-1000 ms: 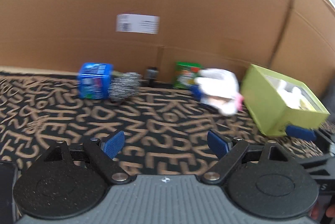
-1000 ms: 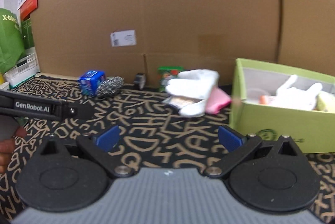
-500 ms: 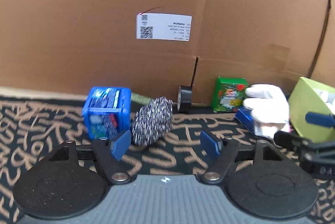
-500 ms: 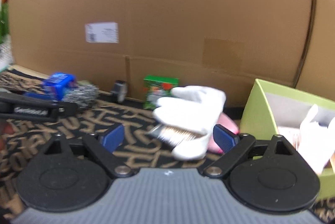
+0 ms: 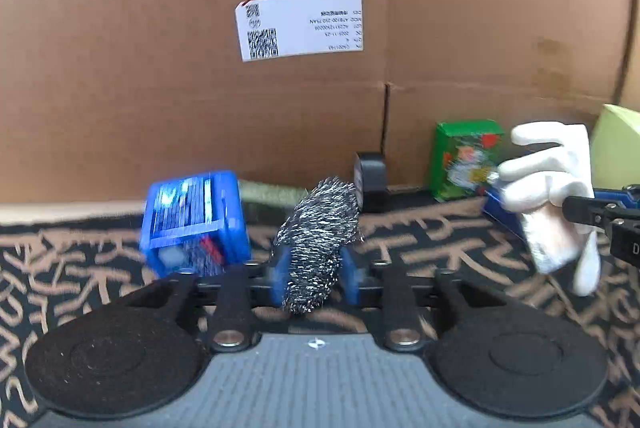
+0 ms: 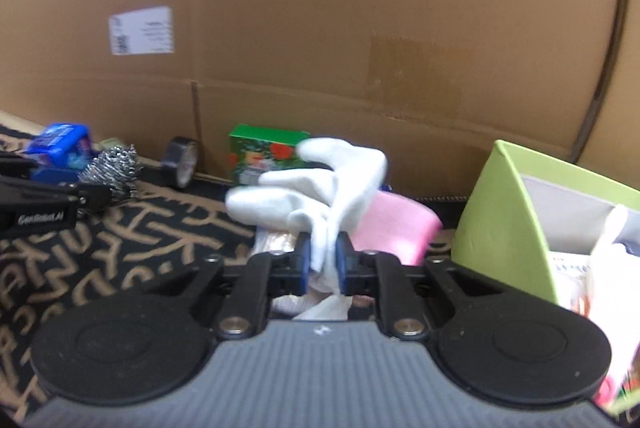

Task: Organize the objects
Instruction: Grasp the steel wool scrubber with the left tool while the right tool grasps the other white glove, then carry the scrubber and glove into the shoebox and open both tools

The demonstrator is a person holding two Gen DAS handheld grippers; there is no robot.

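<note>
Both grippers have just been closing, and each has something between its jaws now. The left gripper (image 5: pixel 312 274) pinches the steel wool scourer (image 5: pixel 318 242), springy tangled wire bulging above the blue pads, just beside the blue crate (image 5: pixel 194 224) on the patterned cloth (image 5: pixel 440 240). The right gripper (image 6: pixel 322 262) clamps a soft fold of the white glove (image 6: pixel 320 184), limp cotton draped over 1 pink block (image 6: pixel 394 228), perhaps a sponge. The green box (image 6: pixel 508 204) sits near, likely their destination.

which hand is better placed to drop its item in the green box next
Right. The right gripper is clamped on the white glove beside the green box; the left gripper, gripping the steel wool, is farther away.
</note>
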